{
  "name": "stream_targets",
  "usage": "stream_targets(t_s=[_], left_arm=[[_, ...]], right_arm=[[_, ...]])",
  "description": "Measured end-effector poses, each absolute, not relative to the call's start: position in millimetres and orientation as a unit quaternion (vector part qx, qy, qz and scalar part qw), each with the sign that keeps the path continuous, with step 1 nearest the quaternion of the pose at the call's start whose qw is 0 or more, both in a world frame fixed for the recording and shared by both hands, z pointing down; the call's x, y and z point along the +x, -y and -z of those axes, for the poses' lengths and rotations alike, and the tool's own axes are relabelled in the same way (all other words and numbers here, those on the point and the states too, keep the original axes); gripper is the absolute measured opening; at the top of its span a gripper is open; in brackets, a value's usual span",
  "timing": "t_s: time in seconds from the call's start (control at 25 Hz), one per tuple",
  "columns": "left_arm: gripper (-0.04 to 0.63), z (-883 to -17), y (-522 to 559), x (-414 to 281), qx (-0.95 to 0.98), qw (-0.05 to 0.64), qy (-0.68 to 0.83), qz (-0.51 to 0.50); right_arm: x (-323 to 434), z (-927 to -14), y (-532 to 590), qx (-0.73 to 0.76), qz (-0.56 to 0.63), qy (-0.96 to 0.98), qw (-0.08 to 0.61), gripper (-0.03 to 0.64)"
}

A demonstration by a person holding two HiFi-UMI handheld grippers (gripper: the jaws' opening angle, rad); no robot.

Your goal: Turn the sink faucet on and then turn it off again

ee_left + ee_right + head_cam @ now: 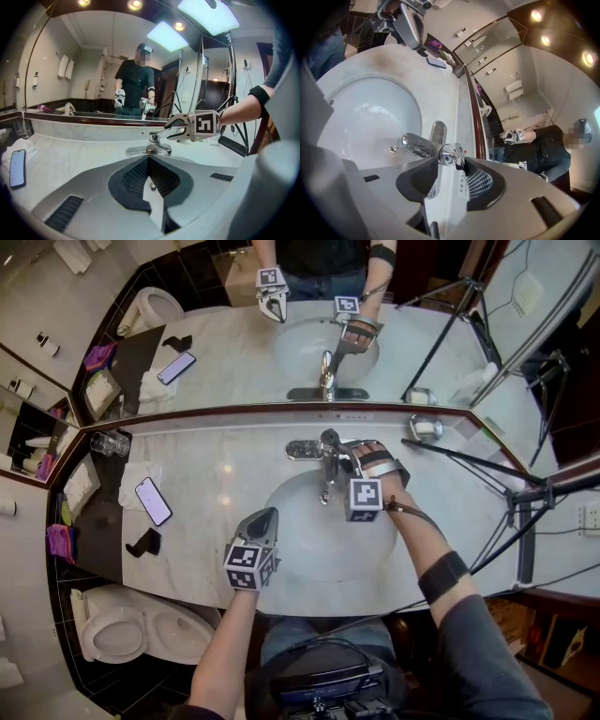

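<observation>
A chrome faucet (pixel 324 470) stands at the back rim of the white sink basin (pixel 300 545), its lever handle (pixel 159 133) pointing up and right. My right gripper (pixel 343 450) reaches the lever from the right. In the right gripper view its pads close on the chrome handle tip (pixel 449 154), one on each side. No water shows at the spout (pixel 415 144). My left gripper (pixel 266 519) hovers over the basin's near edge, well short of the faucet. Its jaws (pixel 150 162) stand slightly apart with nothing between them.
A phone (pixel 153 501), a black holder (pixel 143 542), a folded cloth (pixel 131 476) and a glass (pixel 111 442) lie on the marble counter at left. A metal soap dish (pixel 426 427) and tripod legs (pixel 487 465) are at right. A mirror runs behind; a toilet (pixel 122 629) stands lower left.
</observation>
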State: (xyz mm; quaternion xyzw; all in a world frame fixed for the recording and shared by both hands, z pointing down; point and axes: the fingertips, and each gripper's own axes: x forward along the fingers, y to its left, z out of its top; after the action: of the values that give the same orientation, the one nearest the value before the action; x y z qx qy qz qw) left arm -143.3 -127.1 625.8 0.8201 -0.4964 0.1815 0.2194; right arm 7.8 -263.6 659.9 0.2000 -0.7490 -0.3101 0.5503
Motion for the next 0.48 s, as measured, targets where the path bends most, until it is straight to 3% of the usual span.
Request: stream_targets(t_s=[0.48], left_arm=[[-0.012, -631.3, 127.9, -140.0, 0.819, 0.226, 0.495, -0.181]], right_arm=[[8.9, -662.7, 259.6, 0.205, 0.314, 0.746, 0.551, 0.169]])
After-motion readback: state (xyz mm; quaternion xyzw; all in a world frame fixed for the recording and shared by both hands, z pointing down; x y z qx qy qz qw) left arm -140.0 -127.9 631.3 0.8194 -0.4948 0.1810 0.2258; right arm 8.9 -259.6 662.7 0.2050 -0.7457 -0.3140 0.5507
